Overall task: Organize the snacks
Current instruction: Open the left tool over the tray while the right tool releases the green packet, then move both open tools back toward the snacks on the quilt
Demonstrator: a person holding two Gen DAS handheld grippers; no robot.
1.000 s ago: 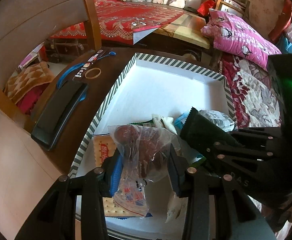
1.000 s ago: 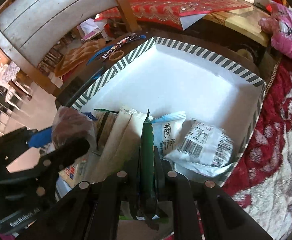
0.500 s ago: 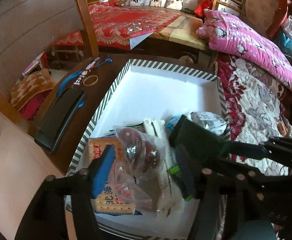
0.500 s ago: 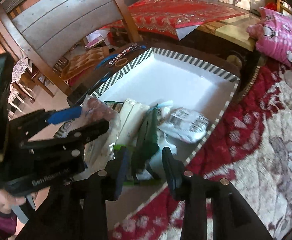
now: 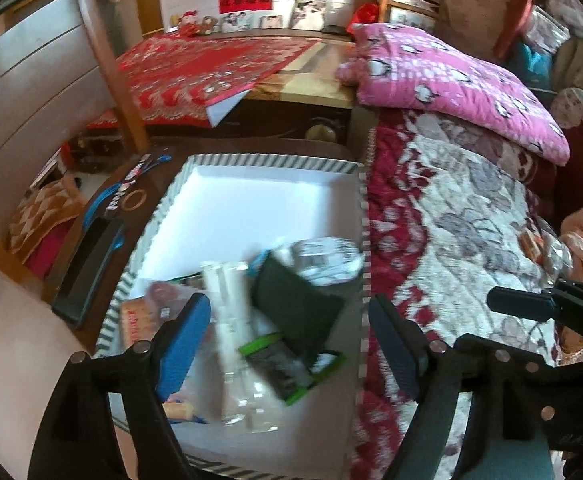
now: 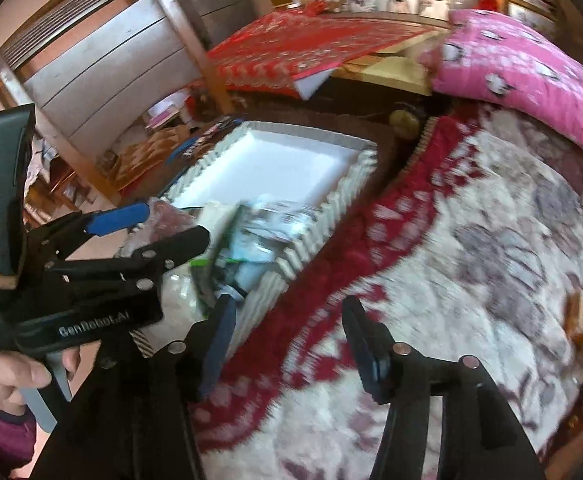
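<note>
Opening left gripper (image 5: 287, 344), nothing held | right gripper (image 6: 287, 344) opening, nothing held | snacks (image 5: 291, 312) in tray (image 5: 251, 160) motion-blurred

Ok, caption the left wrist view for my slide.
Left gripper opening, empty, above snack packets in the striped box.

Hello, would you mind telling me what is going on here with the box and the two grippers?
A person holds a gripper in each hand over a striped white box of snack packets. A dark green packet and a clear bag lie in the box's near end. The left gripper and right gripper both have jaws opening with nothing between them. The right gripper is above the floral bedspread beside the box.
</note>
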